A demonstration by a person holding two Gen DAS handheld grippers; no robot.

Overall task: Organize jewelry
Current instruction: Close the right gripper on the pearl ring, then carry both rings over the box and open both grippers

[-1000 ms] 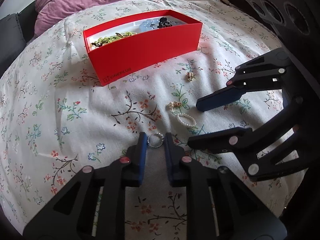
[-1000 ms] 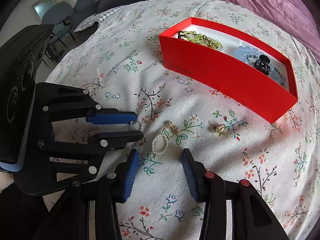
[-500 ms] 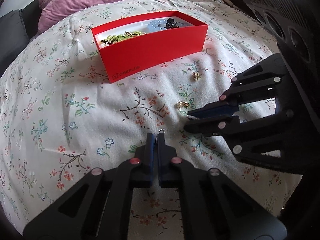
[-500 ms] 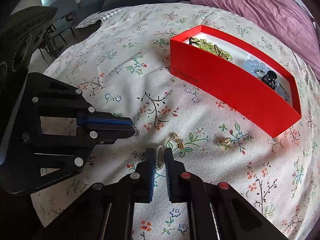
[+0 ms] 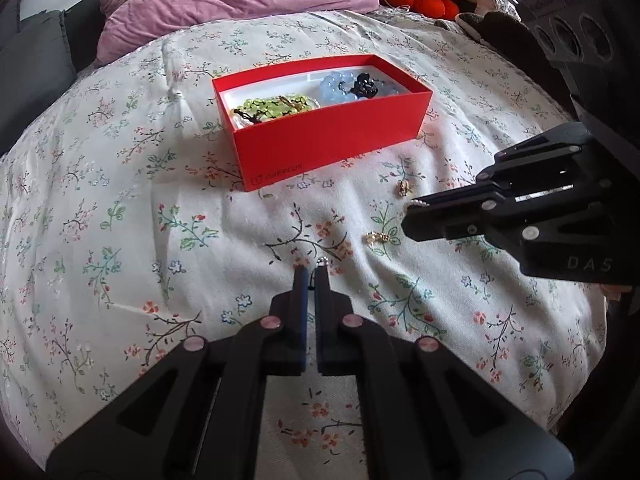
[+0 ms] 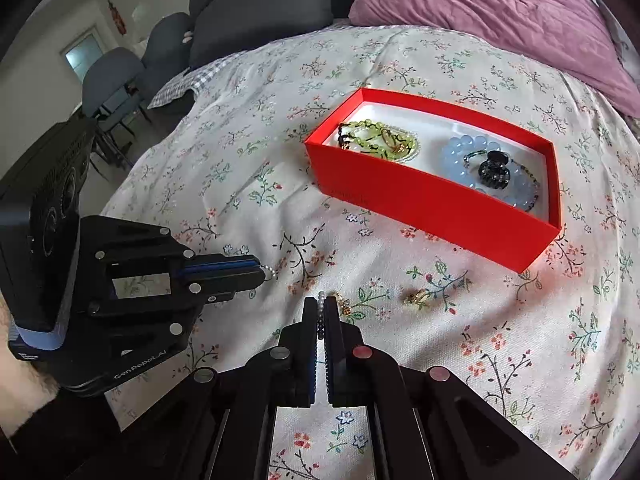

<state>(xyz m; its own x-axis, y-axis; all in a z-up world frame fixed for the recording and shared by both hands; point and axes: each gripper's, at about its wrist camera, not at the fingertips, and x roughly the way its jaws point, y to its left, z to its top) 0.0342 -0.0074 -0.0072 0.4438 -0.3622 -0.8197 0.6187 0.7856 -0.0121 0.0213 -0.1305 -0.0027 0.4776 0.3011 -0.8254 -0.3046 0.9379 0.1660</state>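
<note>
Tongs both loaded: left tongs [image 5: 311, 271] pinching beaded ring [image 5: 323, 262], right tongs [image 6: 320, 305] pinching pearl ring [image 6: 320, 300]; red box [image 6: 436, 200] ahead, long axis crosswise, nearer right.

Bed [image 5: 120, 240] with floral-print cover. Resting on it: red box [image 5: 332, 140] mid-bed; two small gold earrings, one [image 5: 405, 188] near the box, the other [image 5: 378, 237] closer in; purple blanket [image 5: 224, 0] at far end.

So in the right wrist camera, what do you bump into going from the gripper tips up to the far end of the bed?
Right hand-held gripper holding pearl ring → gold earring → red box → purple blanket.
</note>
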